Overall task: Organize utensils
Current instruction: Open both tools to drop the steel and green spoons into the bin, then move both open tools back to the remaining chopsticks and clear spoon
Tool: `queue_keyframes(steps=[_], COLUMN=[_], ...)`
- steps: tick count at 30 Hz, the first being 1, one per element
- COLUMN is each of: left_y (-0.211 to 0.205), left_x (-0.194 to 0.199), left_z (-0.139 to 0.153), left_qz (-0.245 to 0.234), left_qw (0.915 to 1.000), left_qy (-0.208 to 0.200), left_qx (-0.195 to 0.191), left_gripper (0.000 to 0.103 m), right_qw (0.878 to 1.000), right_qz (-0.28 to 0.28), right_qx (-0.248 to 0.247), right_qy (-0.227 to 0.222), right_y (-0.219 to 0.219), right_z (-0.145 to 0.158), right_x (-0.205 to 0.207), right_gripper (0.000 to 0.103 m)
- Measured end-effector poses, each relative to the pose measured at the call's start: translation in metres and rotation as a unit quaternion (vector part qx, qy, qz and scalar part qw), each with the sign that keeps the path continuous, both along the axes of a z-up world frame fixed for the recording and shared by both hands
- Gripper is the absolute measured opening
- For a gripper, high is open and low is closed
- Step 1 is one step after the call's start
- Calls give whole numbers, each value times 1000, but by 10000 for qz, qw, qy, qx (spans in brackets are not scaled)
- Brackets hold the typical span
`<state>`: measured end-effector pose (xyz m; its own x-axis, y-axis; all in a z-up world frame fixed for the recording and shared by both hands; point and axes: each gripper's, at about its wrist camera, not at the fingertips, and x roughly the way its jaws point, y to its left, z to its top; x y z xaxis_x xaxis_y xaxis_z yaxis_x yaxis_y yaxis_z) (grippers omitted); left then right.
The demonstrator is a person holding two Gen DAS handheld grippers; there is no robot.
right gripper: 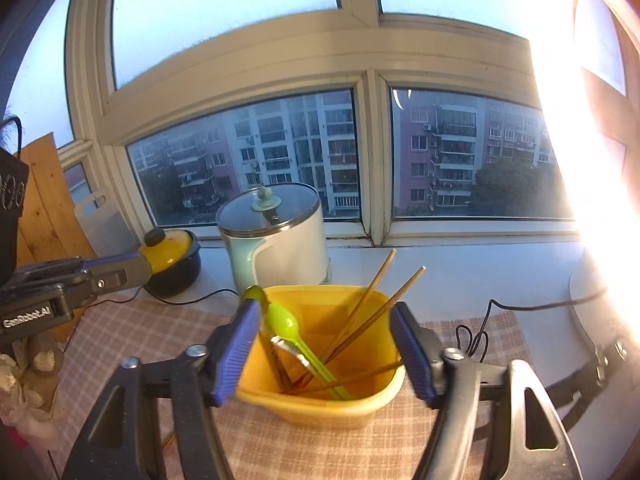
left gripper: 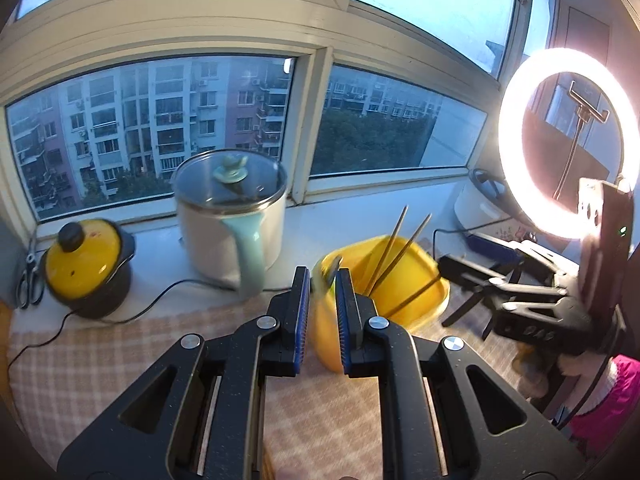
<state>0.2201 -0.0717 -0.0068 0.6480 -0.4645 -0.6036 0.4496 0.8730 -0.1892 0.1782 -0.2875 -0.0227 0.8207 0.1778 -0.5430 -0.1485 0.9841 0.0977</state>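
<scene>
A yellow plastic container [right gripper: 320,400] stands on the checked tablecloth. It holds a lime-green spoon [right gripper: 284,322], brown chopsticks [right gripper: 372,312] and a metal utensil [right gripper: 286,346]. My right gripper [right gripper: 325,306] is open wide, with one blue pad on each side of the container's walls and no grip on them. In the left wrist view the same container [left gripper: 400,280] sits just beyond my left gripper [left gripper: 322,272]. Its pads stand a narrow gap apart with nothing between them. In the right wrist view the left gripper [right gripper: 138,266] reaches in from the left, away from the container.
On the windowsill stand a white electric pot [left gripper: 232,220] with a teal handle and a black pot with a yellow lid [left gripper: 86,264]. Scissors [left gripper: 30,280] lie at the far left. A bright ring light [left gripper: 568,144] stands right. Black cables [right gripper: 480,332] cross the cloth.
</scene>
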Motion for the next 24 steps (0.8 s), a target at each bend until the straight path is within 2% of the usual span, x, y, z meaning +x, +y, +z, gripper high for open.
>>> queue_keyframes(steps=[3, 5, 7, 8, 13, 24], left_y=[16, 27, 38, 43, 58, 73], left_x=[-13, -23, -34, -41, -64, -103], left_z=[-4, -7, -12, -15, -38, -113], left_qz=[123, 184, 225, 232, 233, 132], left_qw=[9999, 9996, 9994, 9992, 9970, 9868], left_qy=[45, 96, 135, 140, 307, 1134], left_qx=[106, 170, 245, 296, 668, 1152], left_gripper=[11, 13, 31, 34, 34, 34], right_qw=[9999, 9998, 9997, 9995, 9976, 9884], right_qz=[102, 177, 261, 317, 565, 1149], right_qx=[1, -13, 5, 41, 214, 294], right_qy=[-29, -31, 14, 60, 324, 946], right_y=[6, 11, 15, 17, 22, 46], right_z=[3, 3, 2, 1, -9, -54], right_x=[-14, -23, -31, -34, -48, -67], right_gripper=[88, 89, 89, 89, 89, 89])
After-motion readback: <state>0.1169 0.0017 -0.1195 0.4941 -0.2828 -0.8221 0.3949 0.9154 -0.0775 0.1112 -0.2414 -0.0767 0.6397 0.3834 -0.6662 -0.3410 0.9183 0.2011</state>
